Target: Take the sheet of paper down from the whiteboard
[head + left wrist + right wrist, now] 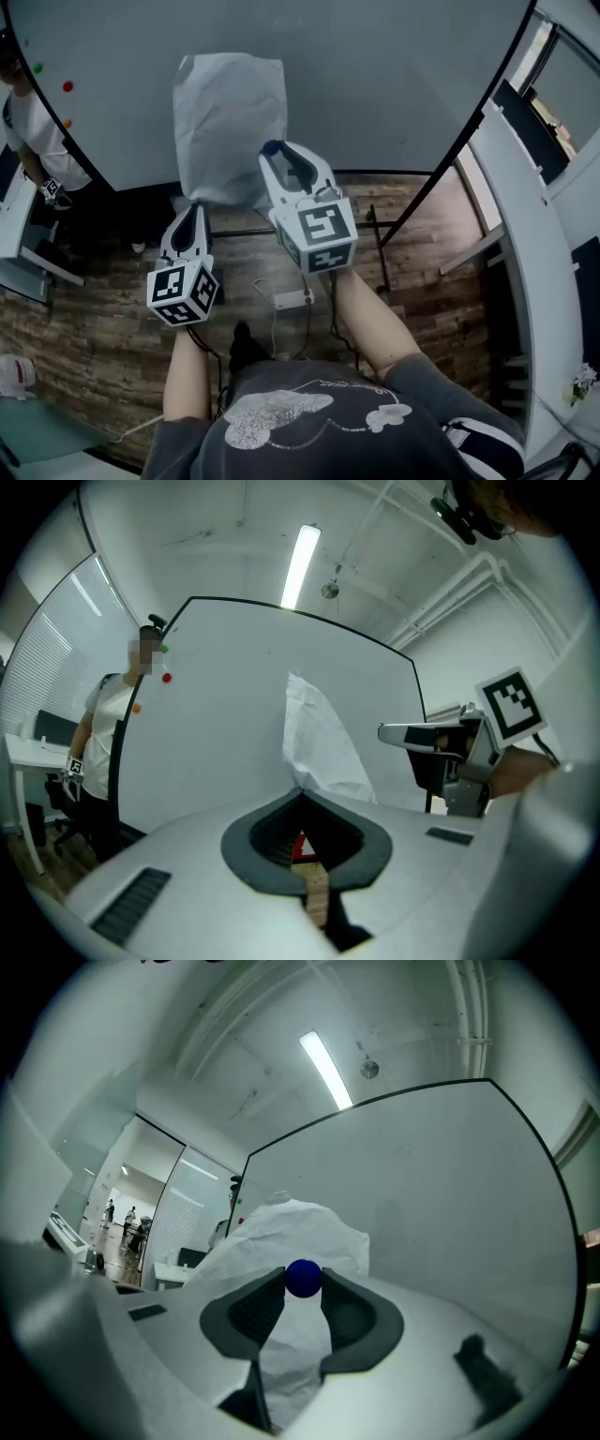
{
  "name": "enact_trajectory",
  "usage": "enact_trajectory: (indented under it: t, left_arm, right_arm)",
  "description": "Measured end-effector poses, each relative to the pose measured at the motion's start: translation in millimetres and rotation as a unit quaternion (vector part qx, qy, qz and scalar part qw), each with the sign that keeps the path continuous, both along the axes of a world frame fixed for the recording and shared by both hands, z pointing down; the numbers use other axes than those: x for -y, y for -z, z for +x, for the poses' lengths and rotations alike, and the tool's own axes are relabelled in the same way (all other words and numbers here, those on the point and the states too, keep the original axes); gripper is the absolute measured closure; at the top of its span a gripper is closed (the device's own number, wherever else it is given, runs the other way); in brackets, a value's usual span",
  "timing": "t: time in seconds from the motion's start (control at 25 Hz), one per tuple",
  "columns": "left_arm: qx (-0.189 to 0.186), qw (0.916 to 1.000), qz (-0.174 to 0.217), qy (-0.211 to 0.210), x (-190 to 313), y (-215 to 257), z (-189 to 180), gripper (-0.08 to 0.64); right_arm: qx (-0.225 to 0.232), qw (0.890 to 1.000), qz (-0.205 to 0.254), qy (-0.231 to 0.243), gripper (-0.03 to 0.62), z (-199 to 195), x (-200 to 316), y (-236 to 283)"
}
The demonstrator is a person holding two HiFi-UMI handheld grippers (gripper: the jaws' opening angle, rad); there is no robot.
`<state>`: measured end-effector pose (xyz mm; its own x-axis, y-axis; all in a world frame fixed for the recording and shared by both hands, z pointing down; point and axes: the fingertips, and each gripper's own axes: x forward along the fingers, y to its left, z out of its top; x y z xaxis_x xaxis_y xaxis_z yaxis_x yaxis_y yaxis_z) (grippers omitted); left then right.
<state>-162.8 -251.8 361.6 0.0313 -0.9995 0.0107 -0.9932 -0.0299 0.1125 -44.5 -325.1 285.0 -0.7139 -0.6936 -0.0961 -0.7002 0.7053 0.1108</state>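
Your left gripper is pressed together on the lower corner of the sheet of paper, which rises above it in front of the whiteboard. Your right gripper, just beside the sheet, pinches a blue magnet. The sheet looks light, limp and easily creased, so hold it by an edge.

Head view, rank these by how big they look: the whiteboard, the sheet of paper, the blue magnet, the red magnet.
1. whiteboard
2. sheet of paper
3. blue magnet
4. red magnet
The last two are both tiny; the blue one, in the right claw, is nearer the camera, so their order is unsure.
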Motion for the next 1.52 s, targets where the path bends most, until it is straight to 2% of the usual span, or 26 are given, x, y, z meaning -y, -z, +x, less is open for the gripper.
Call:
enact_trajectory:
  t: [0.32,0.68,1.12,1.52]
  left_arm:
    - [-0.001,0.9993,-0.021,0.030,-55,-19,32,0.548]
    - [-0.007,0.9985,-0.035,0.041,-69,-35,38,0.548]
    - [-0.003,0.9984,-0.046,0.034,-71,-49,45,0.548]
    - [-0.008,0.9980,-0.062,0.009,-123,-67,49,0.548]
  right_arm:
    - [0.001,0.999,-0.035,0.030,0.465,36,-35,-28]
    - [-0.004,0.997,-0.057,0.049,0.465,38,-43,-52]
    - [-0.008,0.995,-0.089,0.052,0.465,41,-48,-84]
    - [-0.018,0.994,-0.100,0.031,0.465,46,-101,-96]
